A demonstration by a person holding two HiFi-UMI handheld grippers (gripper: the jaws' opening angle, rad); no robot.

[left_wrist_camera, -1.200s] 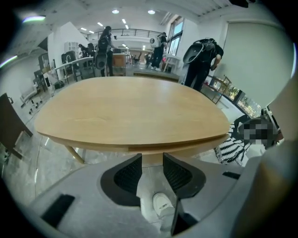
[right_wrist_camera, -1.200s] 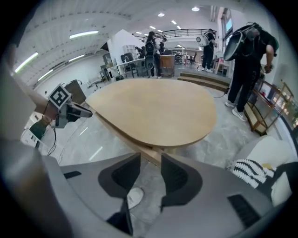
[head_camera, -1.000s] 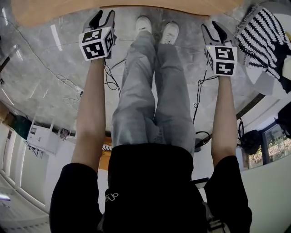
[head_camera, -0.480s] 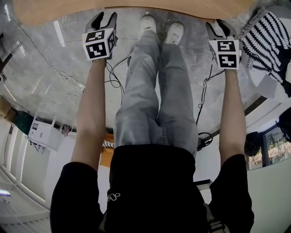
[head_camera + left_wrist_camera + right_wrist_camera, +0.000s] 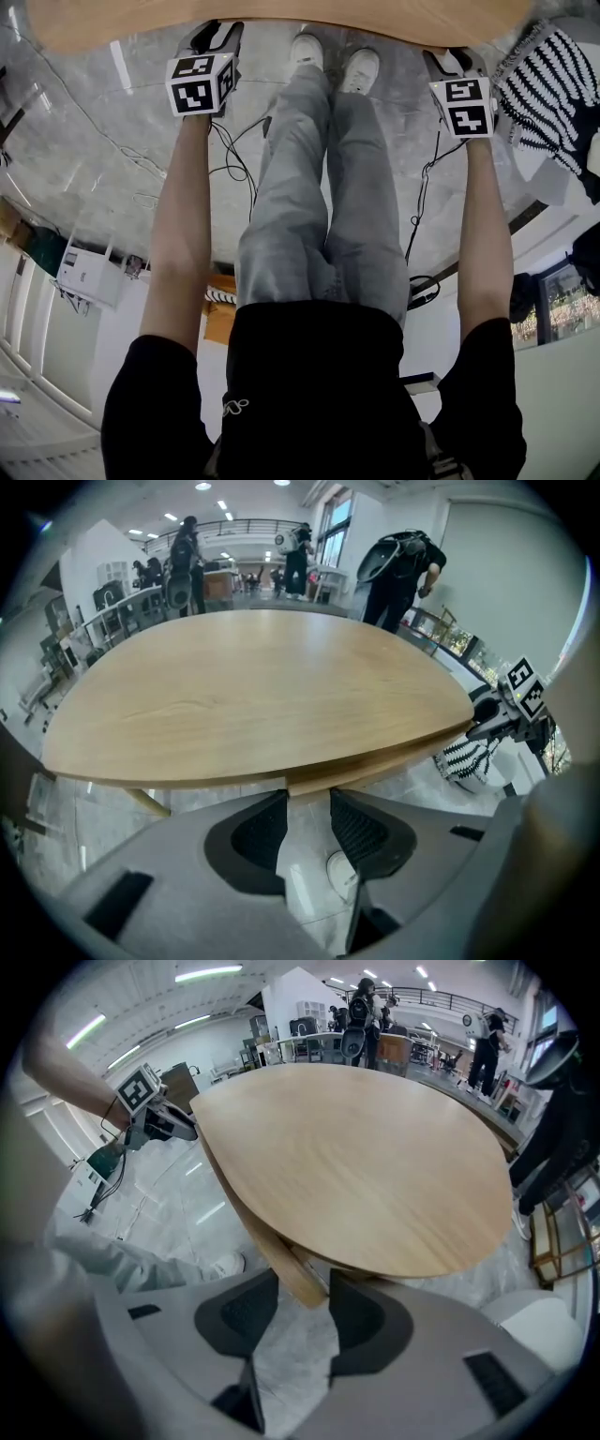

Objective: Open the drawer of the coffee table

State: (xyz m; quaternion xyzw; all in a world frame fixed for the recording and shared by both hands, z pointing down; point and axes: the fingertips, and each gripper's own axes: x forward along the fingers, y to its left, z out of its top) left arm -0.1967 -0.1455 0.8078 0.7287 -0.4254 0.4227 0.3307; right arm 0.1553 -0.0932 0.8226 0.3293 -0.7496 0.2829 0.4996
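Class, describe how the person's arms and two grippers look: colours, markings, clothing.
The left gripper and right gripper are grey with black ribbed jaw pads; each bears a white cube with black square markers. Short black sleeves, bare forearms. Left jaws closing, right opening, wooden table edge between each pair.

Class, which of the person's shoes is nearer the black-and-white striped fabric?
The right shoe, the one at the head view's right; the left shoe lies on its far side from the striped fabric.

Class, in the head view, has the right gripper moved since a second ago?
Yes. The right gripper moved up the picture to the coffee table; its jaws are opening with the table's edge between them.
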